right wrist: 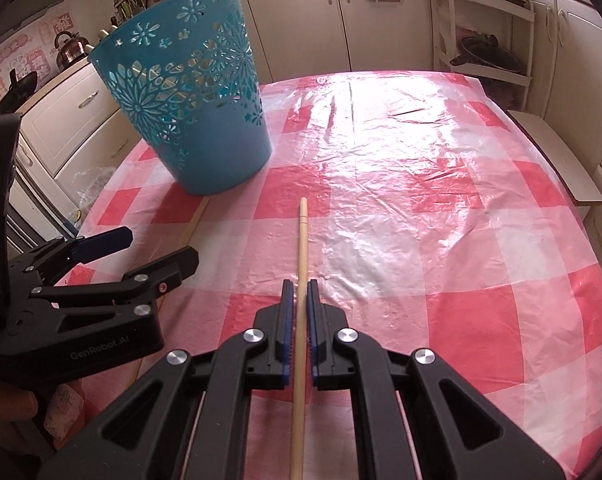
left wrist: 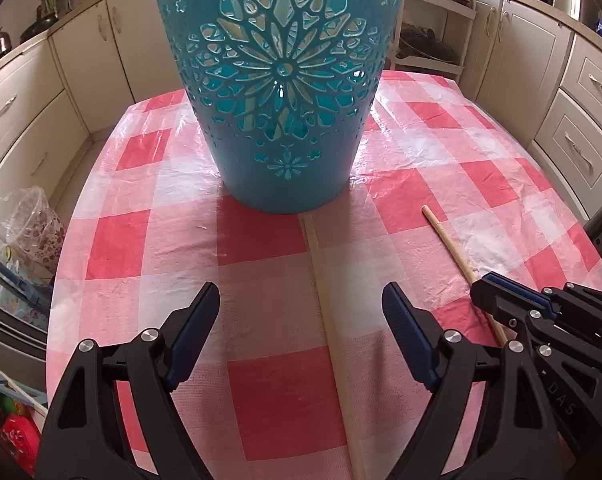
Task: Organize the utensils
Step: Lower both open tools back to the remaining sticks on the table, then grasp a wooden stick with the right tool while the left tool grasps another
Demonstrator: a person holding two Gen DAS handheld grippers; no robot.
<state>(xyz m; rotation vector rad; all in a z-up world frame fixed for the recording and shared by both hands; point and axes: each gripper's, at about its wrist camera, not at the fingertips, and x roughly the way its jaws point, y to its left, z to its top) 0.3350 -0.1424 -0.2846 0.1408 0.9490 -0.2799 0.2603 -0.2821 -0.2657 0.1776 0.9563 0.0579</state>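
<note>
A teal perforated basket (left wrist: pixel 277 80) stands upright on the red-and-white checked table (left wrist: pixel 149 240); it also shows in the right wrist view (right wrist: pixel 189 120). My left gripper (left wrist: pixel 301 308) is open, its jaws wide on either side of a wooden chopstick (left wrist: pixel 329 320) that lies flat and points at the basket's base. My right gripper (right wrist: pixel 300 292) is shut on a second chopstick (right wrist: pixel 301 240), whose tip reaches forward over the cloth. In the left wrist view the right gripper (left wrist: pixel 497 296) and its chopstick (left wrist: pixel 449 240) are at the right. The left gripper (right wrist: pixel 149 252) shows at the left of the right wrist view.
Cream kitchen cabinets (right wrist: pixel 381 12) surround the table. A white shelf rack (right wrist: pixel 489 40) stands behind the far right corner. A kettle (right wrist: pixel 71 50) sits on the left counter. A plastic bag (left wrist: pixel 29 224) lies off the table's left edge.
</note>
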